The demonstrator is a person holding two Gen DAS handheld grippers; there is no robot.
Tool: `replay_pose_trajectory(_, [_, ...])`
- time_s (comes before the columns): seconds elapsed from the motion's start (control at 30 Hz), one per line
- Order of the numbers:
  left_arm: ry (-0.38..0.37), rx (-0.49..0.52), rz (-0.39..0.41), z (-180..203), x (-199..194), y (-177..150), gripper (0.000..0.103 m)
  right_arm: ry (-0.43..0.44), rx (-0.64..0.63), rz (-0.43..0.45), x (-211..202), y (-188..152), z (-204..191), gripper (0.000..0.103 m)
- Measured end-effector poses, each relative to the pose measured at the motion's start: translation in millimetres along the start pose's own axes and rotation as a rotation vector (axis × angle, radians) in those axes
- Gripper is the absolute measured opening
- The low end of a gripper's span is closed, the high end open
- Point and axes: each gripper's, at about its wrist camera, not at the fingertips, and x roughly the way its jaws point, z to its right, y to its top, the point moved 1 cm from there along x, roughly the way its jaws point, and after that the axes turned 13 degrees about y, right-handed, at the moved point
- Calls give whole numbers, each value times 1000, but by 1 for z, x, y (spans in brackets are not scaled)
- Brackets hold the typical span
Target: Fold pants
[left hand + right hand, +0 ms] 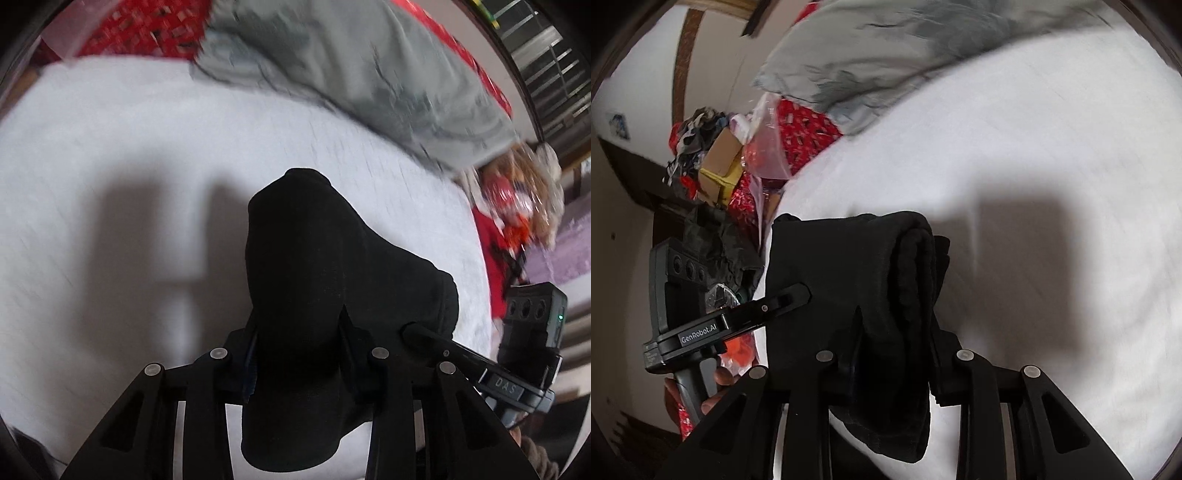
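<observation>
Behind clamped black pants (295,288), grey blanket (369,66).

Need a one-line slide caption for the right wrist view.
Right tool clamps folded black pants above the white sheet, left tool gripping the same bundle alongside.

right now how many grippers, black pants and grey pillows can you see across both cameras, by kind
grippers: 2, the left gripper and the right gripper, each shut on the pants
black pants: 1, the folded black pants held up over the white bed
grey pillows: 1, the grey pillow at the far edge
total: 4
</observation>
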Motion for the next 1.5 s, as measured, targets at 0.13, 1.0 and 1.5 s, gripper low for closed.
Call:
replay_pose_trajectory(0.13, [85, -43, 6, -26, 3, 33, 36, -12, -37, -18, 41, 34, -19, 28])
replay_pose_trajectory(1.0, [419, -227, 227, -23, -32, -79, 93, -407, -253, 2, 12, -48, -52, 86])
replay_pose_trajectory(1.5, [606, -146, 320, 35, -52, -130, 93, -587, -411, 198, -33, -86, -89, 103])
